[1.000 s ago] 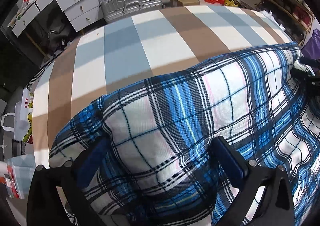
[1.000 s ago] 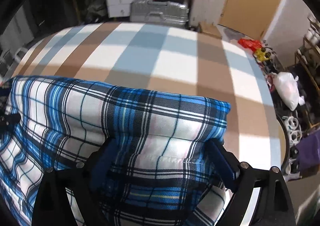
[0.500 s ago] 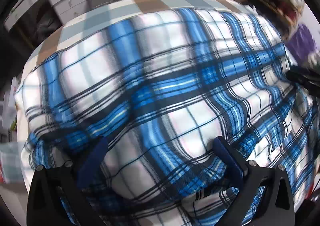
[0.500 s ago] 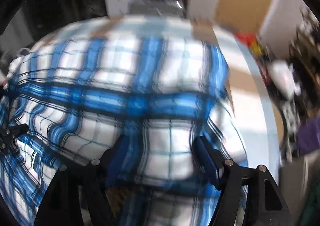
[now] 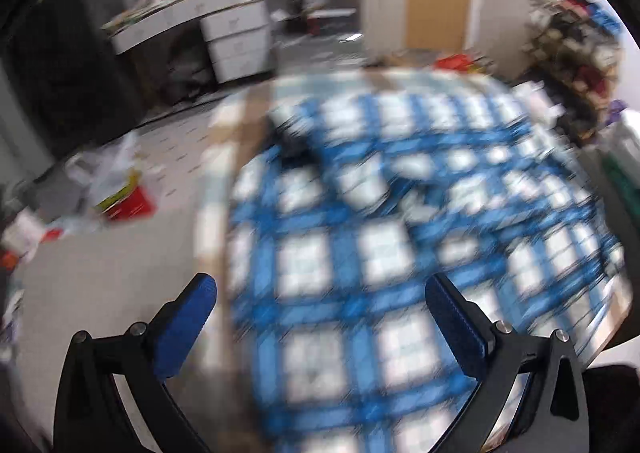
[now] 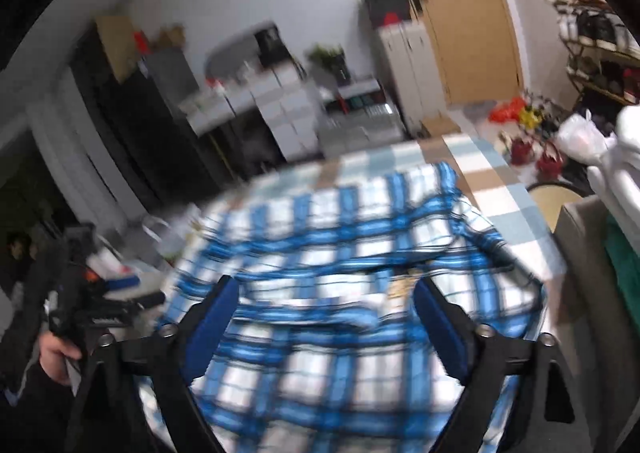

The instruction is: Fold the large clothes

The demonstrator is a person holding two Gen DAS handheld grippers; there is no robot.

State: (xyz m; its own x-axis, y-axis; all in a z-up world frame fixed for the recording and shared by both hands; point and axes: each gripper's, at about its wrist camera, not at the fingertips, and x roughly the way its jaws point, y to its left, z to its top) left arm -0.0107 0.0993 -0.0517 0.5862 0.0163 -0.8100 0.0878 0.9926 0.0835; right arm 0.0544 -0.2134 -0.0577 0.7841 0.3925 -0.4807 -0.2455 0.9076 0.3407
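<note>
Both grippers (jaws apart) have released the plaid shirt (image 5: 360, 253).

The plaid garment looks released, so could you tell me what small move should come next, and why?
Probably lower both grippers back to the plaid garment and regrip an edge for another fold. The left gripper and right gripper both stand open with nothing between their fingers, and the cloth lies rumpled on the striped table, though the views are blurred.

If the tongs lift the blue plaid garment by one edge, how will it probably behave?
The blue plaid garment is probably floppy: it lies in soft ridges and wrinkles on the striped table, so a lifted edge would likely sag. It looks thin, so probably light. It seems unlikely to roll or break, but may slide over the cloth.
</note>
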